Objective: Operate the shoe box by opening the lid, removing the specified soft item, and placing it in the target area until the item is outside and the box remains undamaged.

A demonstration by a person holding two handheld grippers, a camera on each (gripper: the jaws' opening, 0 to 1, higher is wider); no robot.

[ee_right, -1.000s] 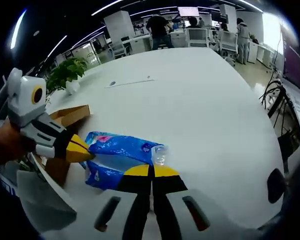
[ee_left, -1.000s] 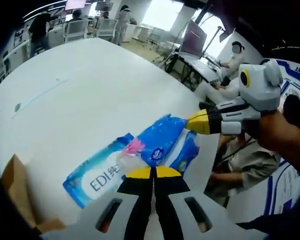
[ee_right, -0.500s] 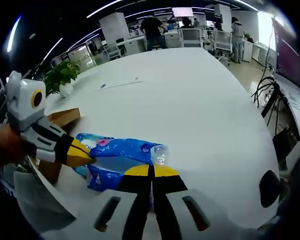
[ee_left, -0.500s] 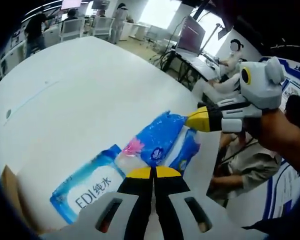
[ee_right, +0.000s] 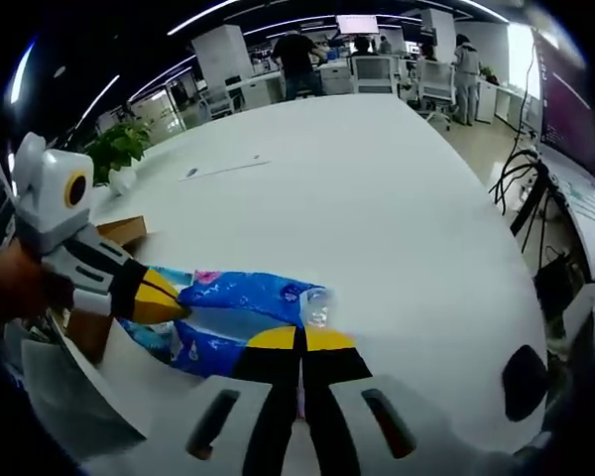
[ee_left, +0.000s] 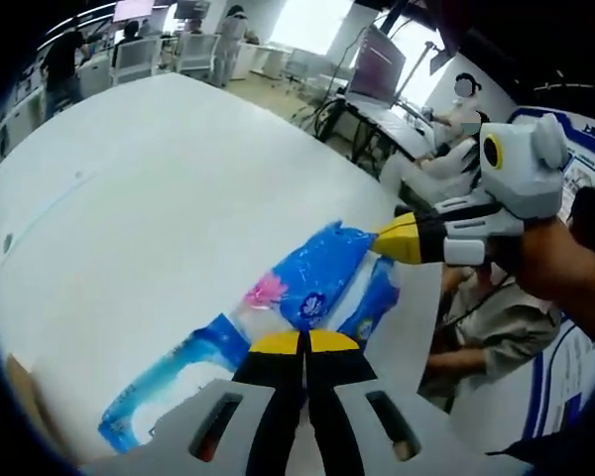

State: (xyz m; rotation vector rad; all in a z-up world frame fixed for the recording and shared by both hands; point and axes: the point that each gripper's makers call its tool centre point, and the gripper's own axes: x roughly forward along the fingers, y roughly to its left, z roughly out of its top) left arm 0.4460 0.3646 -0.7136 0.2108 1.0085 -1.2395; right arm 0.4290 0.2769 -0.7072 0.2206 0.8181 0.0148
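A soft blue wipes pack [ee_left: 322, 273] is stretched between my two grippers above the white table [ee_left: 149, 188]. My left gripper [ee_left: 302, 342] is shut on its near end, by a pink flower print. My right gripper [ee_left: 382, 238] comes in from the right, shut on the far end. In the right gripper view the same pack [ee_right: 243, 295] runs from my right gripper [ee_right: 299, 337], shut on its clear corner, to the left gripper [ee_right: 174, 302]. A second blue pack [ee_right: 200, 349] lies under it on the table. The brown shoe box [ee_right: 119, 233] stands behind the left gripper, mostly hidden.
The second pack [ee_left: 169, 382] lies at the lower left of the left gripper view. The table edge runs close on the right, with seated people [ee_left: 476, 317] beyond it. A potted plant [ee_right: 119, 149] stands at the table's far left. A dark round hole [ee_right: 521, 372] marks the table.
Both grippers, still shut on the pack, have carried it a little away from the shoe box. The box has slid almost out of the left gripper view.
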